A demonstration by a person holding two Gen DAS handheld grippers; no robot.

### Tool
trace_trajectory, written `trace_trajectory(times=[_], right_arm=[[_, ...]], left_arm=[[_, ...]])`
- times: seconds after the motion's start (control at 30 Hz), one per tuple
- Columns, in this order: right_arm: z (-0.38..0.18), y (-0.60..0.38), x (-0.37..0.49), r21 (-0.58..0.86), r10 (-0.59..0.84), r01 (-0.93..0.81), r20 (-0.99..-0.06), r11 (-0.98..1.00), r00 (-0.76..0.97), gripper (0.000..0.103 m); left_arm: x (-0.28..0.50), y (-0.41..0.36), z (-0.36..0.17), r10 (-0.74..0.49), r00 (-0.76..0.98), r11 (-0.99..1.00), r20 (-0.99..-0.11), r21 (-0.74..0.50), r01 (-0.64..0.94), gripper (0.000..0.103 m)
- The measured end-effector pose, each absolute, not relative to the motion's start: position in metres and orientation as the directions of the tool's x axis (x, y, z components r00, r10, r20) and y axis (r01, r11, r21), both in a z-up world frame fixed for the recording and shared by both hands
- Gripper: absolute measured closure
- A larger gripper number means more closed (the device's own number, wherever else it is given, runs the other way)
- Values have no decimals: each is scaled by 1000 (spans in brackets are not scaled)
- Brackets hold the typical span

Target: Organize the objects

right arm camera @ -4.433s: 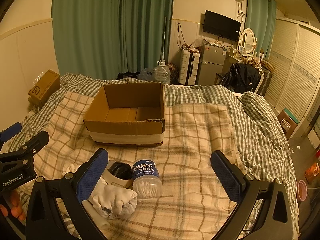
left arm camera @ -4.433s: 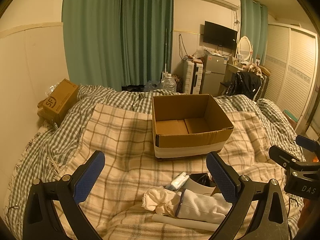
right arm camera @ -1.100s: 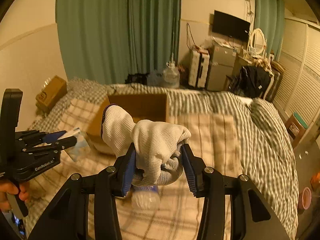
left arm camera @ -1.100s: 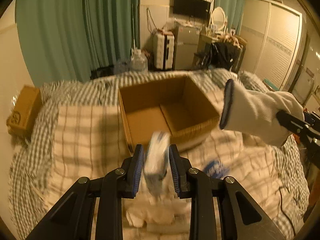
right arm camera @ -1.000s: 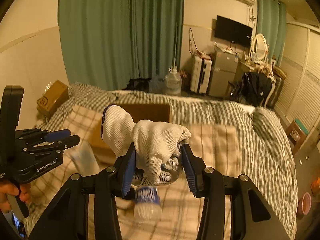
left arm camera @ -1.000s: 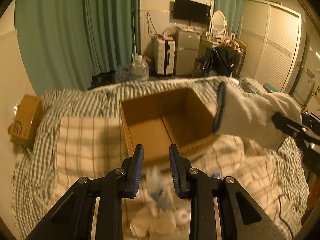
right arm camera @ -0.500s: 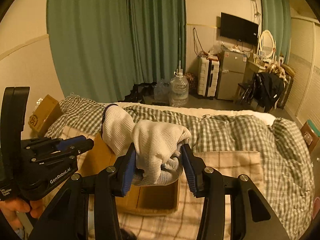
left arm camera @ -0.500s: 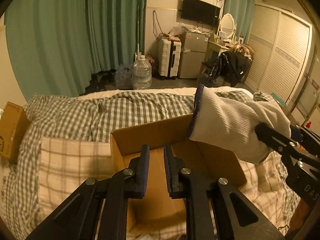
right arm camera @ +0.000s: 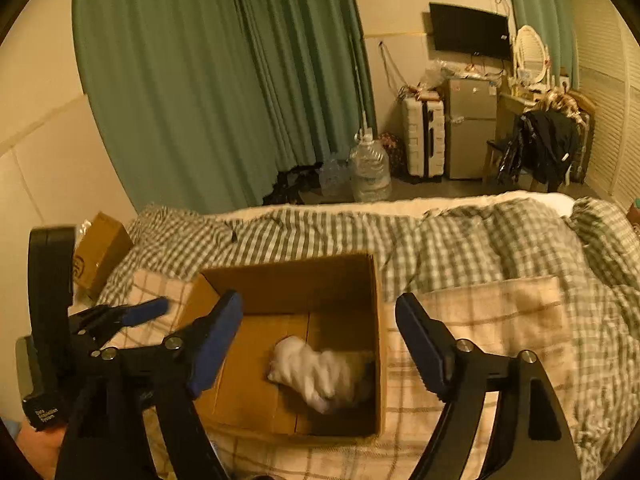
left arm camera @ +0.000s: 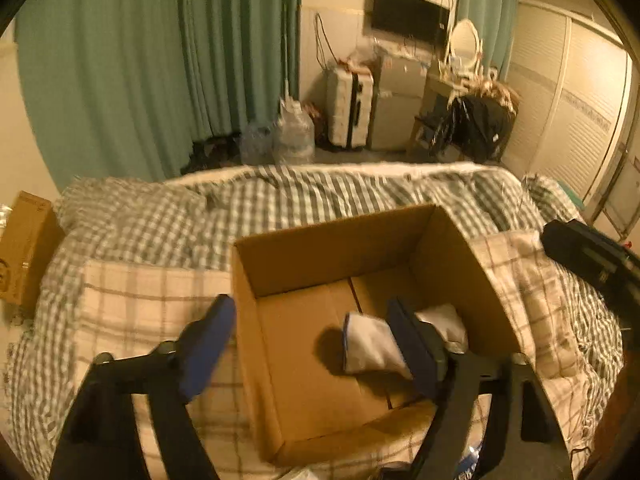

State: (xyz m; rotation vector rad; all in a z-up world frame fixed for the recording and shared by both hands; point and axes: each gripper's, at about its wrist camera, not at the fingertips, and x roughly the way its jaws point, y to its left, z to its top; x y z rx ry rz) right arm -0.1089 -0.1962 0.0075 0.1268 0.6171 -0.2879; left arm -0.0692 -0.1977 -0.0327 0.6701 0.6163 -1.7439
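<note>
At the far left of the bed, against the pale wall, a small closed brown carton [left arm camera: 22, 248] lies on its side on the green-and-white checked duvet [left arm camera: 280, 196]. A cream plaid blanket [left arm camera: 132, 300] is spread over the duvet, and on it stands the open brown cardboard box [left arm camera: 460, 256] with its flaps down and its inside in full view. The left gripper [left arm camera: 308, 340] tilts down toward the box, its 2 blue-padded fingers [left arm camera: 208, 336] standing wide apart after just having opened; the left finger hangs outside the box's left wall and the right one over the interior, with nothing between them. The white knitted glove with a blue cuff [left arm camera: 372, 344] lies on the box floor toward the right wall, crumpled, partly behind that right finger and free of both pads. In the right wrist view a hand [right arm camera: 40, 448] shows at the lower left edge under the black body of the left gripper. The right gripper [right arm camera: 320, 336] also points down at the box, its jaws just opened and spread wide, the left finger over the box's near left corner and the right finger beyond its right wall above the blanket; the glove sits below the gap, blurred, touching neither finger. Behind the bed hang green curtains [right arm camera: 224, 80].
</note>
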Motion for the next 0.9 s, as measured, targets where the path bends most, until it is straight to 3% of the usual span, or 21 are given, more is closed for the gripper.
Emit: trace_trajectory(times=[0.13, 0.2, 0.27, 0.43, 0.53, 0.9], right_arm=[[35, -186, -140, -6, -263, 316, -565, 949, 782, 22], [49, -178, -161, -30, -280, 318, -556, 948, 782, 22], [59, -167, -184, -62, -295, 315, -552, 947, 780, 22], [66, -141, -229, -102, -320, 318, -555, 942, 768, 18], [54, -133, -249, -127, -349, 340, -573, 932, 742, 12], [-43, -138, -239, -155, -323, 313, -727, 937, 606, 12]], left_arm=[[-58, -165, -12, -682, -197, -233, -704, -46, 971, 20], [-50, -144, -3, -691, -196, -223, -696, -53, 973, 9], [-40, -124, 4, -706, -193, -203, -681, -67, 977, 5], [-20, -79, 1, -713, -170, -157, -681, -81, 984, 5], [-13, -62, -12, -705, -139, -127, -695, -69, 990, 5], [-11, -58, -102, -573, -109, -72, -812, -82, 994, 5]])
